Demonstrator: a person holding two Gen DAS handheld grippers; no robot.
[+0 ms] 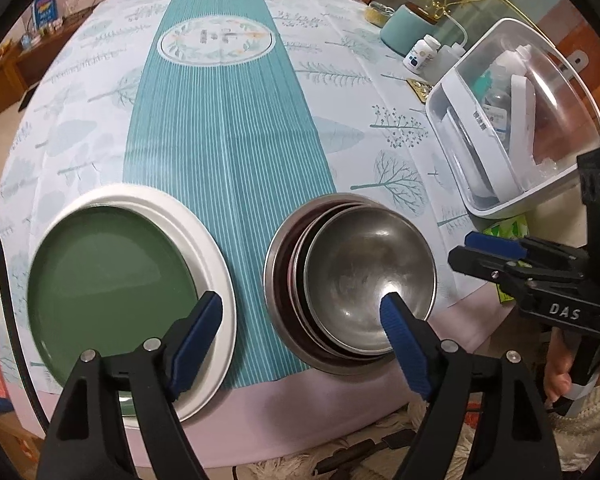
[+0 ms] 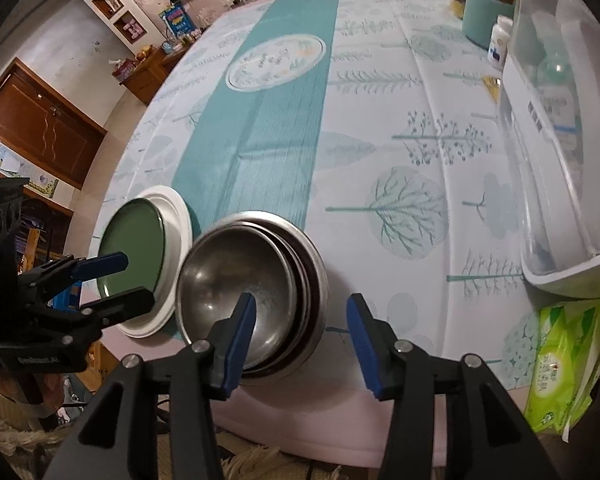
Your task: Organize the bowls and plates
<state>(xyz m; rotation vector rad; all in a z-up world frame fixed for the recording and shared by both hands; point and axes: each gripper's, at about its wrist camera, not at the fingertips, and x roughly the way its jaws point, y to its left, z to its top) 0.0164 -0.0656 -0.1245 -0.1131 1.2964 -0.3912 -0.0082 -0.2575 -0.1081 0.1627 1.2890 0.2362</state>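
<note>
A green plate point(image 1: 108, 276) lies stacked on a white plate point(image 1: 220, 280) at the table's near left edge; both show in the right wrist view point(image 2: 136, 248). Beside them stands a nest of steel bowls point(image 1: 364, 276), also seen in the right wrist view point(image 2: 236, 280). My left gripper point(image 1: 300, 308) is open and empty, hovering above the gap between plates and bowls. My right gripper point(image 2: 302, 312) is open and empty, astride the near right rim of the bowls. It also shows in the left wrist view point(image 1: 484, 252).
A clear-lidded white container point(image 1: 512, 120) holding bottles stands at the right. A green tissue pack point(image 2: 568, 364) lies at the near right edge. A teal canister point(image 1: 404, 24) and a pill bottle point(image 1: 422, 53) stand at the back right. The table edge point(image 1: 300, 420) is close below.
</note>
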